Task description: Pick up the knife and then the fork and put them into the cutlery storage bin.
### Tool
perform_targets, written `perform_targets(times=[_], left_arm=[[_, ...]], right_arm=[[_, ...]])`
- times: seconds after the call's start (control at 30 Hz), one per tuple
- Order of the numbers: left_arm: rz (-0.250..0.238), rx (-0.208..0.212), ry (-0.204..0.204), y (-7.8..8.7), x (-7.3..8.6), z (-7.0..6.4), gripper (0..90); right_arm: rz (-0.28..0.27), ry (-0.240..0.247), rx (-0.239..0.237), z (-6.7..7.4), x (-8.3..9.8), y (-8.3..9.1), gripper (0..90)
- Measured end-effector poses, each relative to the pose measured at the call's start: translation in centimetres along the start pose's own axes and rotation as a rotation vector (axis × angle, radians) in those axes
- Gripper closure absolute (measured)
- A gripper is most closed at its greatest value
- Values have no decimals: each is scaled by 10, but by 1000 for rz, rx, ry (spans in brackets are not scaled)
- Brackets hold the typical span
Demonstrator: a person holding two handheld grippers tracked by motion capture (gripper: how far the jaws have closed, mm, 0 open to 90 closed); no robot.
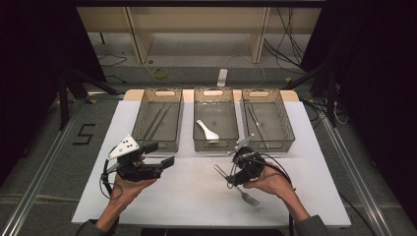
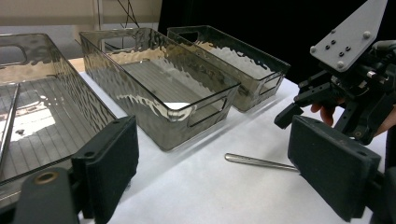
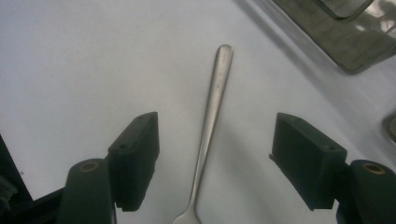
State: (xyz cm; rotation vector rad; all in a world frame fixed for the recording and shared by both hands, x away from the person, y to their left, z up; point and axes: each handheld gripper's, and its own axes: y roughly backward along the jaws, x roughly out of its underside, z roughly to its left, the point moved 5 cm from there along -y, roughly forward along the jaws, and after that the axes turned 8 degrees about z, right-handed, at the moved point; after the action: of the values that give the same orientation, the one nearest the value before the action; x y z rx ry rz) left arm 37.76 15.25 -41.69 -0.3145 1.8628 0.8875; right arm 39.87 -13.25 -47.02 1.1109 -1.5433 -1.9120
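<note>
A metal fork (image 1: 235, 184) lies flat on the white table, handle toward the bins and tines toward the front edge. My right gripper (image 1: 230, 176) hangs just over its handle. In the right gripper view the fork handle (image 3: 212, 107) runs up between the two open jaws of my right gripper (image 3: 217, 135), and neither pad touches it. My left gripper (image 1: 162, 153) is held off to the left, open and empty, pointing right. From the left gripper (image 2: 219, 140) I look across at the fork handle (image 2: 259, 162) and the other hand's gripper (image 2: 322, 105).
Three clear grey bins stand in a row at the back of the table. The left bin (image 1: 158, 142) holds long thin sticks, the middle bin (image 1: 215, 145) a white spoon (image 1: 207, 130), and the right bin (image 1: 275, 145) more thin sticks. The white table top (image 1: 187, 196) ends close to the person's forearms.
</note>
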Motion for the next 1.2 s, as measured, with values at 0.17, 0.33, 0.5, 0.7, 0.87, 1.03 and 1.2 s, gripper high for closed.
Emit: perform_targets(times=[0.17, 0.33, 0.5, 0.7, 0.87, 1.03, 1.2], left_arm=[[0, 0, 0, 0, 0, 0, 160], [1, 1, 1, 0, 0, 0, 159], [0, 0, 0, 0, 0, 0, 160], [0, 0, 0, 0, 0, 0, 160], [0, 0, 0, 0, 0, 0, 160], [0, 0, -1, 0, 0, 0, 160], [1, 1, -1, 0, 0, 0, 160]], right_arm=[[26, 0, -4, 0, 3, -5, 365], [41, 10, -5, 1, 6, -8, 395], [63, 17, -3, 1, 9, -13, 436], [79, 28, 1, 3, 11, -17, 476], [92, 29, 2, 2, 13, -20, 501], [105, 35, -1, 3, 15, -22, 522], [113, 36, -4, 3, 16, -23, 547]])
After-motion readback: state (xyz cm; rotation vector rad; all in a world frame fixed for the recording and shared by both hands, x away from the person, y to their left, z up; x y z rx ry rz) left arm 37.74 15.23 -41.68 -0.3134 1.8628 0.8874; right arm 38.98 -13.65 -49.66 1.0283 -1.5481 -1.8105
